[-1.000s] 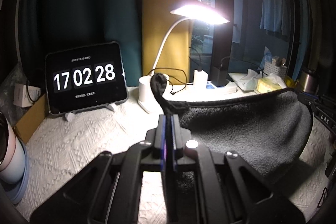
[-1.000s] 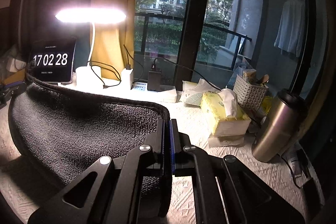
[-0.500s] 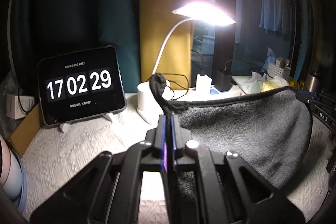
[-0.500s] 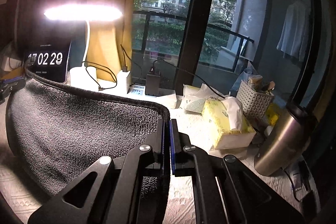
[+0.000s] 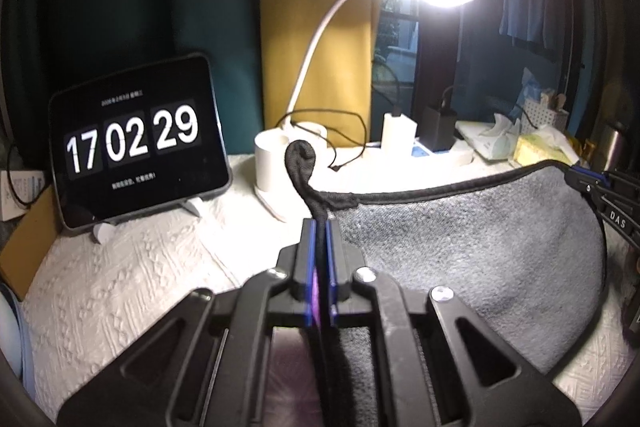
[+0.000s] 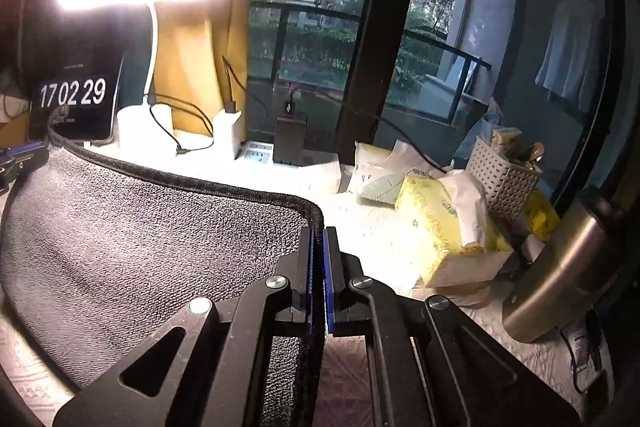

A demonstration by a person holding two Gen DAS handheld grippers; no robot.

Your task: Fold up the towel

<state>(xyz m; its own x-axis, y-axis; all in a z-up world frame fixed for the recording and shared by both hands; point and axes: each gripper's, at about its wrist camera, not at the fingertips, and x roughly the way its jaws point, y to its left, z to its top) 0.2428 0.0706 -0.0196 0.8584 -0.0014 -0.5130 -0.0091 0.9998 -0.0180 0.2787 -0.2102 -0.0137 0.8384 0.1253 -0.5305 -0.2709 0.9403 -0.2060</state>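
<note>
A dark grey towel (image 5: 472,243) with black edging hangs stretched between my two grippers above the white textured table cover (image 5: 120,279). My left gripper (image 5: 319,227) is shut on its left corner, whose hanging loop (image 5: 300,159) sticks up past the fingertips. My right gripper (image 6: 318,233) is shut on the right corner; the towel (image 6: 140,235) sags away to the left in that view. The right gripper also shows at the right edge of the left wrist view (image 5: 608,203), and the left one at the left edge of the right wrist view (image 6: 16,155).
A tablet clock (image 5: 136,143) stands back left. A lit white desk lamp (image 5: 280,163), chargers and a power strip (image 6: 260,155) line the back. Yellow tissue packs (image 6: 444,227), a white basket (image 6: 504,179) and a steel flask (image 6: 560,267) stand at right.
Both grippers have moved forward toward the back of the table with the towel held taut; the lamp, clock and tissue packs look nearer. The clock went from 28 to 29.
</note>
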